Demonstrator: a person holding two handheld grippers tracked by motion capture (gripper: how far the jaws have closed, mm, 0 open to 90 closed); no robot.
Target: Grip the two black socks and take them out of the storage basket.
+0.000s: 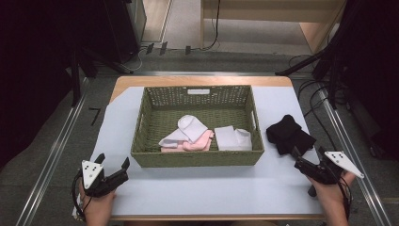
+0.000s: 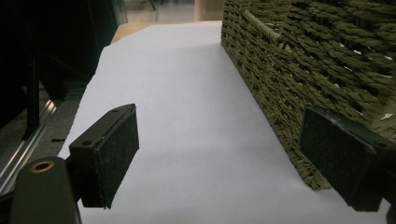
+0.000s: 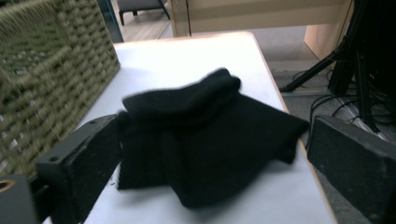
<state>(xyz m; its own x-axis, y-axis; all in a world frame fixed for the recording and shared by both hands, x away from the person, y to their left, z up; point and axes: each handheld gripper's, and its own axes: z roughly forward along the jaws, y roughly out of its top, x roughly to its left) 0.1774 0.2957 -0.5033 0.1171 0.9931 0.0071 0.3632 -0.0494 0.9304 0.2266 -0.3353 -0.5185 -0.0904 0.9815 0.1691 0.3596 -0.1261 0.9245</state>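
Right gripper [image 3: 205, 154], jaws spread, faces the black socks [image 3: 205, 144] near the tabletop's right edge.
Judged best: straddle the bundle's middle, pinch both layers. Left gripper [image 2: 219, 154] released beside the basket [image 2: 327, 60].

Left tool [image 1: 113, 165]: black body, two black jaws, flat dark pads [image 2: 115, 149] with rough face. Small round screw holes on jaw sides, one brass ring near base. Grey three-cornered plate on top with dark dots. Black cable looping under left hand [image 1: 96, 203]. Right tool [image 1: 308, 157]: same black body, same grey plate. Right hand [image 1: 329, 188] bare, no sleeves seen.
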